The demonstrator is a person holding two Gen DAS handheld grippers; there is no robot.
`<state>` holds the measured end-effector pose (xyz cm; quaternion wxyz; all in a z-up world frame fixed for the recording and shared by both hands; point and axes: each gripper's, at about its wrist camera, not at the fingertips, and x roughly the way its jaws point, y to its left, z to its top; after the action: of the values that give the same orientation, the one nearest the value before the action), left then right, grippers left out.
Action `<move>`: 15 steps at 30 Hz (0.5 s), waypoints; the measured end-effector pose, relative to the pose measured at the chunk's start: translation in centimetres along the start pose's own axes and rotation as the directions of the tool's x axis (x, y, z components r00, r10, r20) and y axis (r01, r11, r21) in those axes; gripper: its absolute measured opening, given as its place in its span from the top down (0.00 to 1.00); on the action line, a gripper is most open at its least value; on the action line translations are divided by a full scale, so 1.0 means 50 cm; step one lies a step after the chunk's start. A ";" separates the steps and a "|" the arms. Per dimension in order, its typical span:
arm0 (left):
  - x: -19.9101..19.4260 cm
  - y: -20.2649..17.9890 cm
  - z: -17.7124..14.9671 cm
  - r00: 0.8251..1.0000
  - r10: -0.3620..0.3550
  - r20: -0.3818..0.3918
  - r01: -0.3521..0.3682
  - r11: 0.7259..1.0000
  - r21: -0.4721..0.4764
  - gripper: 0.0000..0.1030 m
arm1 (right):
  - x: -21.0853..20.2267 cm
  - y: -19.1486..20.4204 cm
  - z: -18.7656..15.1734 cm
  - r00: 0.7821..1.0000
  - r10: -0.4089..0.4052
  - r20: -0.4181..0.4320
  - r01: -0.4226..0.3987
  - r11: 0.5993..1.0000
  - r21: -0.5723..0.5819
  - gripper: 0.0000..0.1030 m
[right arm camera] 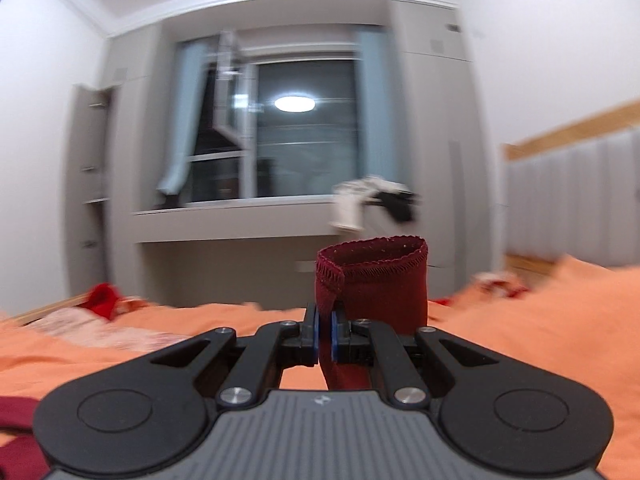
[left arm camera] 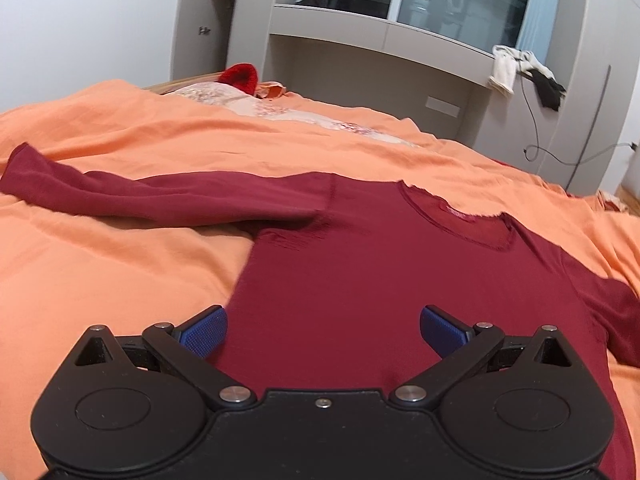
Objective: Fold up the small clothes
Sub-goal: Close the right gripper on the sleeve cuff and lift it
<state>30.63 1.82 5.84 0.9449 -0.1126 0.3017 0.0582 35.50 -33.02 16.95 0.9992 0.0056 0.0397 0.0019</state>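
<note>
Dark red long-sleeved shirt [left arm camera: 360, 264] spread flat on the orange bed [left arm camera: 120, 280]. Left tongs [left arm camera: 323, 330] gape wide above its body, holding nothing; right tongs [right arm camera: 324, 340] are clamped on its lifted sleeve cuff [right arm camera: 372, 280].

I see a bed [left arm camera: 120, 264] under an orange sheet [left arm camera: 100, 128]. A dark red shirt [left arm camera: 360, 272] lies flat on it, with a pale patterned cloth [left arm camera: 280, 112] and a red item [left arm camera: 240, 76] beyond.
</note>
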 end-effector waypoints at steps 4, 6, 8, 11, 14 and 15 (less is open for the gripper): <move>-0.006 0.025 0.010 1.000 0.012 0.010 -0.012 0.999 -0.038 0.01 | 0.010 0.128 -0.010 0.990 0.136 -0.033 -0.138 0.988 -0.074 0.94; -0.008 0.039 0.015 1.000 0.021 0.014 -0.020 0.998 -0.062 0.01 | 0.015 0.192 -0.036 0.980 0.189 -0.066 -0.196 0.974 -0.112 0.94; -0.010 0.051 0.019 0.999 0.028 0.015 -0.027 0.996 -0.089 0.01 | 0.019 0.257 -0.072 0.969 0.226 -0.104 -0.241 0.957 -0.164 0.94; -0.012 0.071 0.023 0.999 0.035 0.009 -0.034 0.990 -0.135 0.01 | 0.016 0.345 -0.130 0.942 0.288 -0.170 -0.321 0.921 -0.220 0.94; -0.014 0.089 0.027 0.999 0.038 0.005 -0.037 0.985 -0.170 0.01 | 0.004 0.419 -0.183 0.917 0.333 -0.222 -0.386 0.882 -0.271 0.94; -0.015 0.094 0.028 0.999 0.041 0.006 -0.039 0.983 -0.179 0.01 | -0.001 0.435 -0.198 0.909 0.343 -0.238 -0.403 0.869 -0.287 0.94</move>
<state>29.99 6.68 6.54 0.9311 -0.1905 0.2931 0.1046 34.60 -11.16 7.34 0.9588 -0.1540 0.1265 0.2025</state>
